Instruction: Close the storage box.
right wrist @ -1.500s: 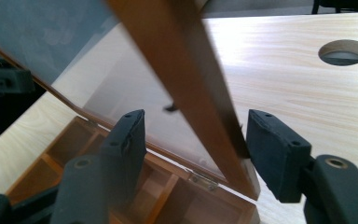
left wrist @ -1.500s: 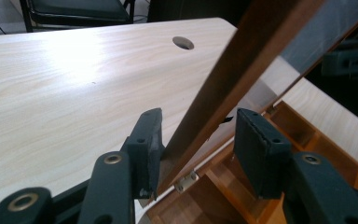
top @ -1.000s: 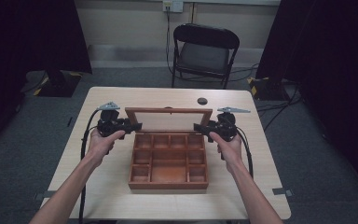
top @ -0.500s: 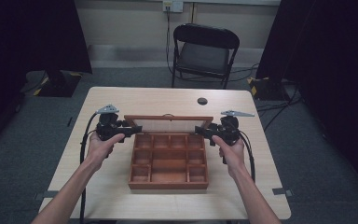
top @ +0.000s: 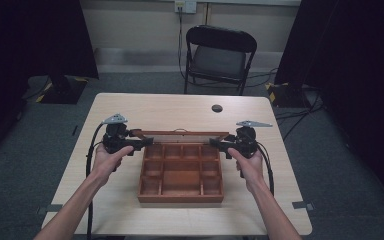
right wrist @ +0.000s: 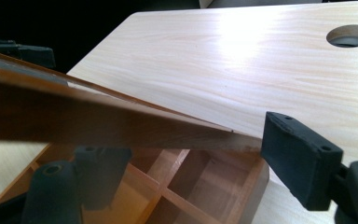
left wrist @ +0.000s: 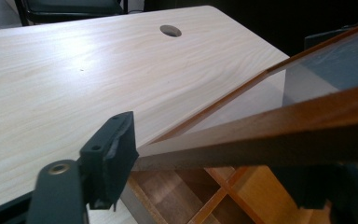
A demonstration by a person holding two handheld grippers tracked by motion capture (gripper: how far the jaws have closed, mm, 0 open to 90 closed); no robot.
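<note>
High view: on the pale wood-grain surface (top: 130, 107), the left claw (top: 141, 144) is closed on the left edge of the brown wooden-framed glass lid (top: 180, 133). That lid is tilted, hinged along the far side of the brown wooden compartmented box (top: 181, 172), which sits near the middle of the surface, towards the near edge. The box's compartments lie open to view under the raised lid. Beyond the lid, a small round dark cable hole (top: 217, 108) sits in the surface near its far edge. The right claw (top: 219, 146) is closed on the lid's right edge, level with the left one. On the floor beyond the surface stands a black folding chair (top: 221, 52).

In the left gripper view, the lid frame (left wrist: 261, 135) passes between the two black jaws, clamped there, with the box's dividers (left wrist: 214, 196) below. In the right gripper view, the lid frame (right wrist: 98, 123) is likewise pinched between the jaws above the box (right wrist: 205, 186).
</note>
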